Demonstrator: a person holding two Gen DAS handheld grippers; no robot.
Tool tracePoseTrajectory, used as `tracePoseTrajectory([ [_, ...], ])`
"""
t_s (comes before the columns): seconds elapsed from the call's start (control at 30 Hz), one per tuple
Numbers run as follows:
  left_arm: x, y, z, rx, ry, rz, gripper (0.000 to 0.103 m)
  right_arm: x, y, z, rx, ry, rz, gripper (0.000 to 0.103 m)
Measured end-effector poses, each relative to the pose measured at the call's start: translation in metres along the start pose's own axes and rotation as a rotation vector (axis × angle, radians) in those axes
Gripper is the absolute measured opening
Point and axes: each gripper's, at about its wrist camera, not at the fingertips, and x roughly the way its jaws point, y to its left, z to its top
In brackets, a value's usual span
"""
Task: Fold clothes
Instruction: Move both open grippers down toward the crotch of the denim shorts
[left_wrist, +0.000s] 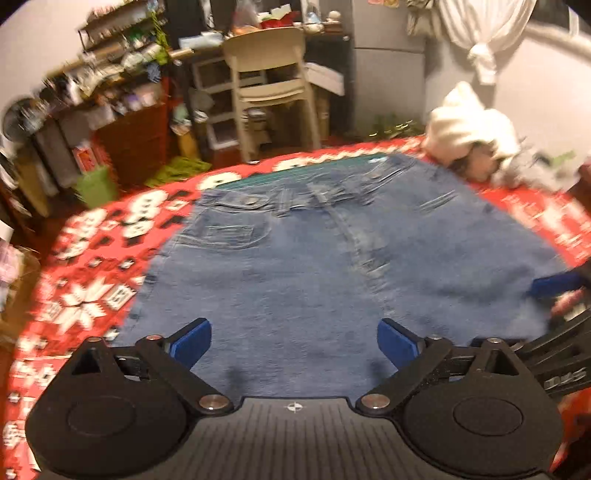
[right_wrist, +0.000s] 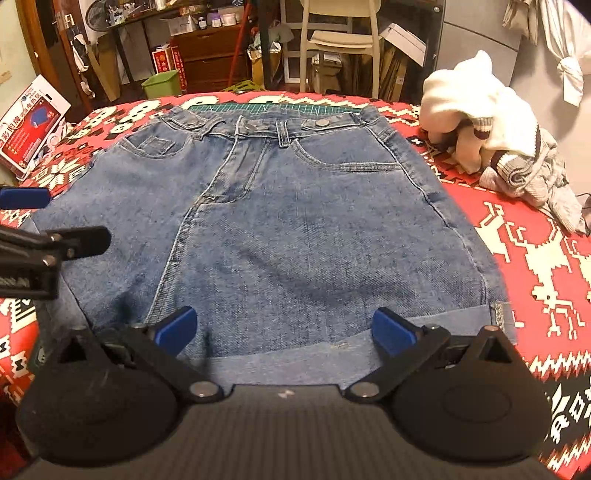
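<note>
Directly ahead of both grippers, the denim shorts (right_wrist: 280, 206) lie flat on the bench (right_wrist: 524, 258), waistband farthest away. The left gripper (left_wrist: 294, 347) and right gripper (right_wrist: 284, 332) hover released above the near hem, positioned to grasp it.

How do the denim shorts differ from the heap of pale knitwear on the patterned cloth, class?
The denim shorts lie spread flat, waistband at the far edge; the pale knitwear sits bunched in a crumpled heap. The shorts are blue; the knitwear is cream with dark stripes. The shorts lie right before both open claws; the knitwear lies off to the right. Both rest on the red patterned cloth.
</note>
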Motion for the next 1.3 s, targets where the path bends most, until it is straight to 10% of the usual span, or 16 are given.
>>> tracePoseTrajectory([
  [0.63,0.053,0.017,-0.007,-0.127,0.243,-0.085,0.103,0.028,0.014,-0.003,-0.037,0.003,-0.061,0.102],
  [1.0,0.049,0.010,-0.008,-0.141,0.167,-0.031,0.103,0.023,0.016,-0.023,-0.035,-0.129,-0.056,0.102],
  [1.3,0.011,0.019,0.005,-0.162,0.096,-0.049,0.054,-0.007,0.006,-0.018,0.000,-0.178,-0.075,0.102],
])
